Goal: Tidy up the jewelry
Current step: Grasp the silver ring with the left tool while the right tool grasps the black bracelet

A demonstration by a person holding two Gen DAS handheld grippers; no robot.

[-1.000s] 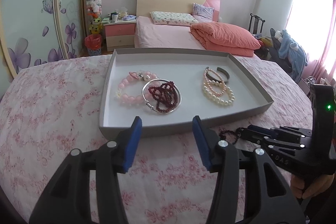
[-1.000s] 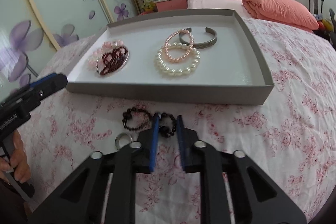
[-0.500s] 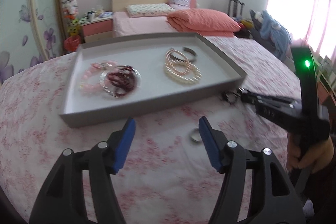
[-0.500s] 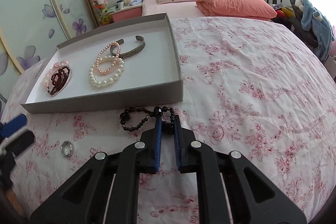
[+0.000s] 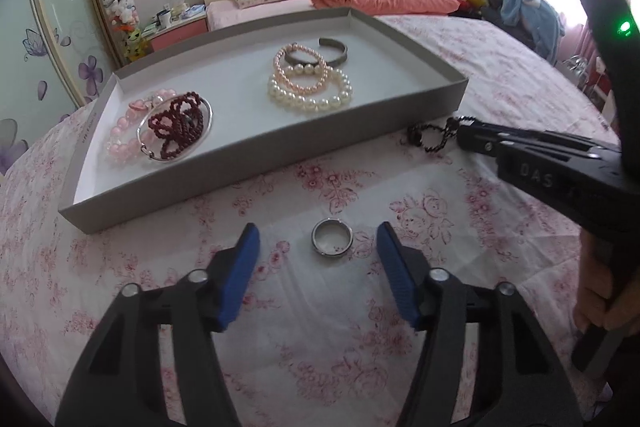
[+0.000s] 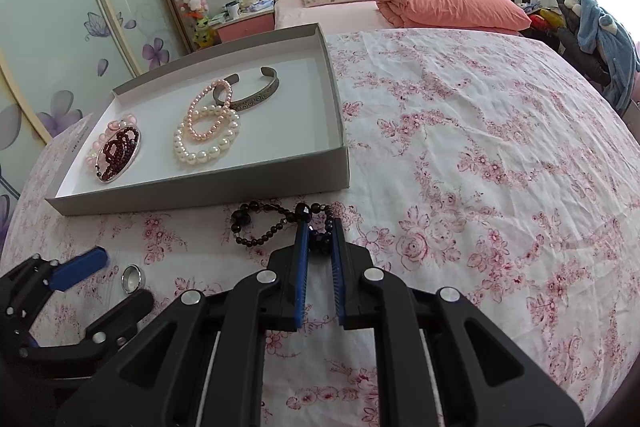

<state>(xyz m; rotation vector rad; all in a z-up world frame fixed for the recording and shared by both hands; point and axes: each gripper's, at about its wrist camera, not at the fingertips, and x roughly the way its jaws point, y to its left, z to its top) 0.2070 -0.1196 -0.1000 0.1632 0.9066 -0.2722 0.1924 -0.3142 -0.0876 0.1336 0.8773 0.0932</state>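
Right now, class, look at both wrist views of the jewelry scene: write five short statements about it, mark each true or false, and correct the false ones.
1. The ring lies on the cloth between the left gripper's open jaws. True.
2. The right gripper is open and holds nothing. False: it is shut on the black bracelet.
3. The black bracelet lies inside the tray. False: it is on the cloth, just outside the tray's near wall.
4. The pink pearl strand overlaps the white pearl strand. True.
5. The metal cuff is outside the tray. False: it lies in the tray, beside the pearls.
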